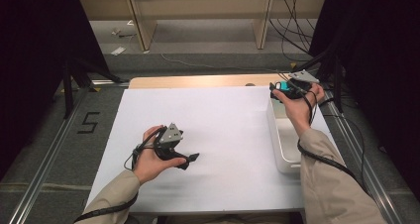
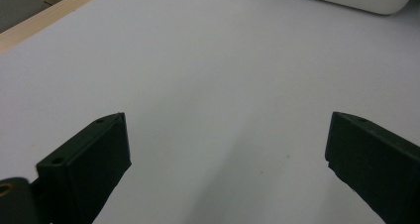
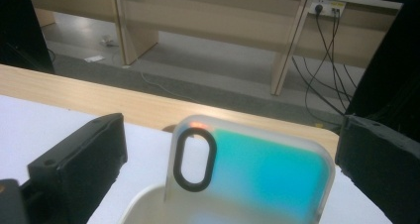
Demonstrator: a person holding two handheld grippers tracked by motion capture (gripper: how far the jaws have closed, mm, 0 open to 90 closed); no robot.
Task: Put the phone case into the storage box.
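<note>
On the right side of the bench (image 1: 223, 184), the right hand (image 1: 296, 107) reaches forward with its forearm stretched over a white bin (image 1: 287, 152), holding the right gripper (image 1: 280, 91) above the bin's far end. That gripper's fingers (image 3: 81, 159) stand spread wide, released, and a phone case (image 3: 257, 177) rises between them without either finger pressing on it. The case is translucent with a teal tint and a black-ringed oval camera cutout; it stands upright with its lower edge down inside the bin, against the rounded rim (image 3: 143, 199) seen in the right gripper view. What else lies in the bin cannot be told; the part seen from above looks bare white. The left hand (image 1: 151, 159) rests low over the white sheet near the bench's near-left part, wrist bent so that the left gripper (image 1: 190, 158) points toward the right, level with the surface, its grey plate on top. Its fingers (image 2: 89, 164) are also spread apart, released, with nothing between them but the plain sheet. The two hands are well apart, and the bin's corner (image 2: 376, 1) shows far off in the left gripper view.
</note>
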